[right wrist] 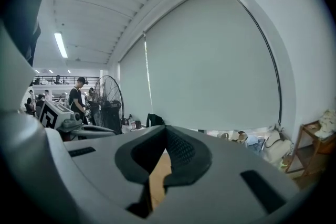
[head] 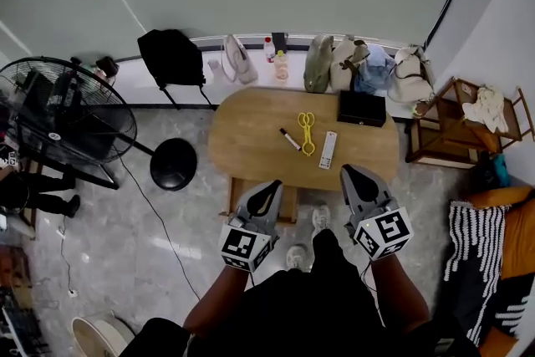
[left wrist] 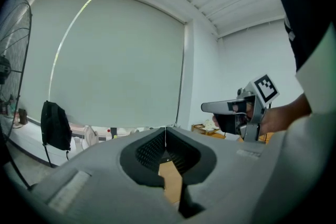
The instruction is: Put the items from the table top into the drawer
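Items: scissors (head: pixel 307 132), marker (head: pixel 290 139) and remote (head: pixel 328 150), close together mid-table.
Table (head: pixel 242 138): bare wood to their left; box (head: pixel 361 108) by far edge.
Left gripper (head: pixel 272 186): closed, empty, at near edge.
Right gripper (head: pixel 351 171): closed, empty, at near edge.

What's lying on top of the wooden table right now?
On the table lie yellow scissors, a dark marker, a white remote and a black box. The right hand-held gripper covers a bit of the near edge.
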